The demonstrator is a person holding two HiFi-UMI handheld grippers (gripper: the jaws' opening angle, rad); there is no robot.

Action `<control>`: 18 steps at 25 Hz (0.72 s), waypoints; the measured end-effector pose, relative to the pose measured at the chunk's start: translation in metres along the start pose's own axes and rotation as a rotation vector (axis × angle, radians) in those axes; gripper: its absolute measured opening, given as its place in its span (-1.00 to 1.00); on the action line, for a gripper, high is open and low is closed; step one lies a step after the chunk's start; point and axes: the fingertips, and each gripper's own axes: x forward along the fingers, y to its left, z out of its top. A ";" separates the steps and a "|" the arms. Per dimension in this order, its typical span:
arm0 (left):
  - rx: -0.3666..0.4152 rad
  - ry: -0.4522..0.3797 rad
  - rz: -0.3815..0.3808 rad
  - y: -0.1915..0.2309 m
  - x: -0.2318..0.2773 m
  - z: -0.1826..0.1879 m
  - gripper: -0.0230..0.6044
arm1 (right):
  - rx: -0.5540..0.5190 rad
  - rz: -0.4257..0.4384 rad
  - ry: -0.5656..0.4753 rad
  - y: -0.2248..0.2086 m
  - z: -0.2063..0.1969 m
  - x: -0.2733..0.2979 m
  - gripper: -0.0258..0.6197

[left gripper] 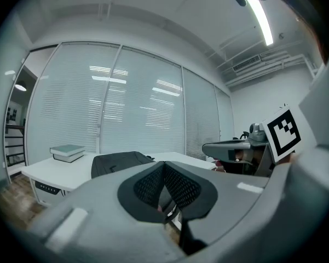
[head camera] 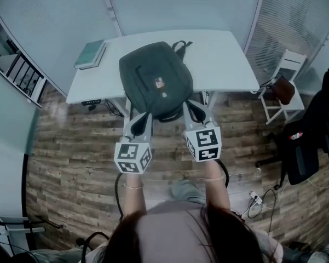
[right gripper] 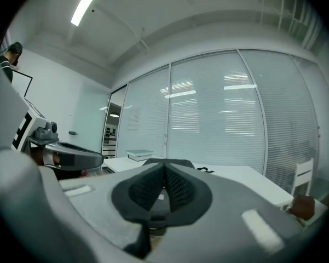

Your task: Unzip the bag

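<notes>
A dark grey backpack point(head camera: 156, 80) lies flat in the middle of the white table point(head camera: 224, 53), its strap loop toward the far side. Both grippers hover side by side at the table's near edge, just short of the backpack's near end. My left gripper point(head camera: 144, 117) is shut with nothing between its pads. The right gripper point(head camera: 192, 110) is shut and empty too. From the left gripper view the backpack point(left gripper: 117, 161) sits low beyond the closed gripper point(left gripper: 164, 167). In the right gripper view only the backpack's top point(right gripper: 178, 161) shows above the closed gripper point(right gripper: 164, 172).
A green book point(head camera: 91, 53) lies at the table's far left corner. A white folding chair point(head camera: 284, 73) with a brown bag stands right of the table, and a dark jacket on a chair point(head camera: 312, 130) is further right. Cables point(head camera: 257, 199) run across the wooden floor.
</notes>
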 end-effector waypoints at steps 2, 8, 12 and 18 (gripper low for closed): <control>0.013 -0.004 -0.006 -0.007 -0.011 0.002 -0.89 | -0.011 0.006 -0.005 0.007 0.003 -0.008 -0.91; 0.005 -0.012 -0.005 -0.013 -0.041 0.005 -0.89 | -0.024 0.014 -0.014 0.026 0.009 -0.031 -0.91; 0.002 -0.031 0.006 -0.018 -0.056 0.012 -0.89 | -0.033 0.014 -0.020 0.030 0.015 -0.046 -0.91; 0.011 -0.052 0.003 -0.028 -0.081 0.017 -0.90 | -0.045 0.021 -0.035 0.046 0.020 -0.068 -0.91</control>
